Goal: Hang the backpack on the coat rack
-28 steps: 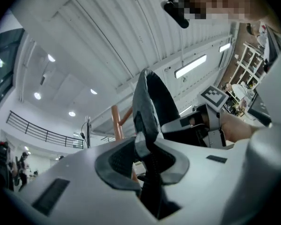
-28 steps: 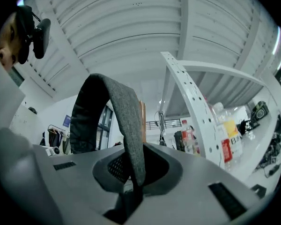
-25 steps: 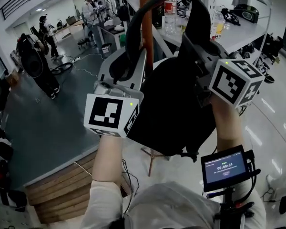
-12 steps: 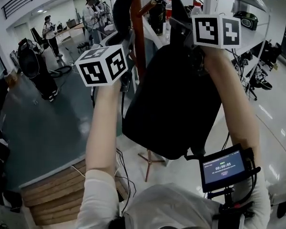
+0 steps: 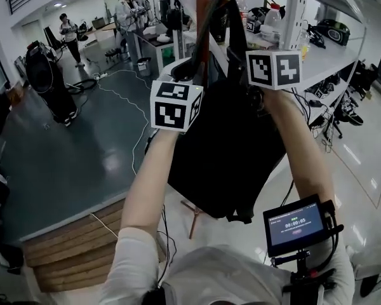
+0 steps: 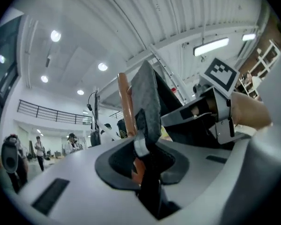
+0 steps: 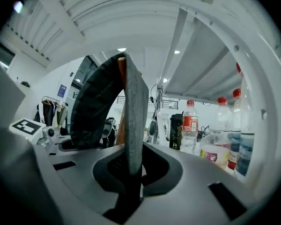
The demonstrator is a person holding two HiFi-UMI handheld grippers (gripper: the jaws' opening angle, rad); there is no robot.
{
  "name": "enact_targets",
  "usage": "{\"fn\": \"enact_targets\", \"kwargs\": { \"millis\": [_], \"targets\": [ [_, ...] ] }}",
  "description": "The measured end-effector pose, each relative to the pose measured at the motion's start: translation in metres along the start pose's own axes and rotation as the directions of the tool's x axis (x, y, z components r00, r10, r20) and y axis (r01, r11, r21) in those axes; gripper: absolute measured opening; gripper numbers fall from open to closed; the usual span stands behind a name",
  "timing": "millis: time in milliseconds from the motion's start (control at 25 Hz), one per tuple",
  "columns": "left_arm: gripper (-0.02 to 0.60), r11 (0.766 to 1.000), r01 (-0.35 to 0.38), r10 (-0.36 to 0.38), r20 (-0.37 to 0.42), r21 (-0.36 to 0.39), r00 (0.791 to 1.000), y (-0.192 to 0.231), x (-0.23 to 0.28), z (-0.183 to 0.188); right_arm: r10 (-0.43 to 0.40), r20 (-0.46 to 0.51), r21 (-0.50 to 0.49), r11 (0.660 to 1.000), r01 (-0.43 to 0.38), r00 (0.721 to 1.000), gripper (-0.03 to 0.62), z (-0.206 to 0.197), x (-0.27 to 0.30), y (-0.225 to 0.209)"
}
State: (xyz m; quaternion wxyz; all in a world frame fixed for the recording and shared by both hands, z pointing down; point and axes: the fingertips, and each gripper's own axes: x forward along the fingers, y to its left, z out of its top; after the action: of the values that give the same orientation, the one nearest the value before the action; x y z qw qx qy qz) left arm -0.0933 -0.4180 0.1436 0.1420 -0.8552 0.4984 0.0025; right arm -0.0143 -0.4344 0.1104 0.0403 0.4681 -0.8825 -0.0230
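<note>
Right, left claw [image 6: 145, 146] and right claw [image 7: 131, 165] both clamp the backpack strap [image 7: 135, 116]; spread the loop, lower it squarely over the rack [image 6: 126, 102] top.

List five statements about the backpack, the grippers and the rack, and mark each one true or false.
1. The left gripper is shut on a backpack strap. True.
2. The right gripper is open and empty. False: it is shut on a grey strap.
3. The backpack lies on the floor. False: both grippers hold it up in the air.
4. The coat rack pole is orange-brown. True.
5. Red-capped bottles show in the right gripper view. True.
</note>
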Motion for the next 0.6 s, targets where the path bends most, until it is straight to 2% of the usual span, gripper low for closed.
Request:
{"fn": "enact_targets", "kwargs": {
  "millis": [80, 160, 240, 360, 440, 520, 600],
  "targets": [
    [0.066, 0.999, -0.03, 0.029, 0.025, 0.045, 0.999, -0.008, -0.001, -0.002, -0.049, 0.044, -0.1, 0.994, 0.053, 0.998, 0.041, -0.005, -0.003, 0.004],
    [0.066, 0.998, -0.045, 0.043, 0.048, 0.042, 0.998, -0.012, -0.002, -0.003, -0.101, 0.086, -0.211, 0.97, 0.117, 0.991, 0.041, -0.008, -0.006, 0.01],
    [0.066, 0.998, -0.049, 0.046, 0.077, 0.034, 0.996, -0.013, -0.005, 0.001, -0.138, 0.118, -0.277, 0.946, 0.166, 0.983, 0.041, -0.007, -0.007, 0.013],
    [0.067, 1.0, -0.011, 0.011, 0.132, 0.001, 0.991, -0.014, -0.017, 0.008, -0.152, 0.126, -0.284, 0.941, 0.182, 0.98, 0.041, -0.004, -0.008, 0.01],
    [0.067, 1.0, 0.005, -0.001, 0.141, -0.028, 0.99, -0.023, -0.035, 0.0, -0.154, 0.126, -0.283, 0.941, 0.185, 0.98, 0.041, -0.006, -0.011, 0.009],
    [0.067, 0.999, -0.043, 0.043, 0.145, -0.005, 0.989, -0.037, -0.061, -0.015, -0.159, 0.139, -0.306, 0.932, 0.195, 0.977, 0.041, -0.007, -0.014, 0.011],
    [0.067, 0.99, -0.138, 0.13, 0.158, 0.038, 0.979, -0.051, -0.087, -0.028, -0.157, 0.155, -0.328, 0.923, 0.201, 0.975, 0.041, -0.007, -0.018, 0.016]
  ]
}}
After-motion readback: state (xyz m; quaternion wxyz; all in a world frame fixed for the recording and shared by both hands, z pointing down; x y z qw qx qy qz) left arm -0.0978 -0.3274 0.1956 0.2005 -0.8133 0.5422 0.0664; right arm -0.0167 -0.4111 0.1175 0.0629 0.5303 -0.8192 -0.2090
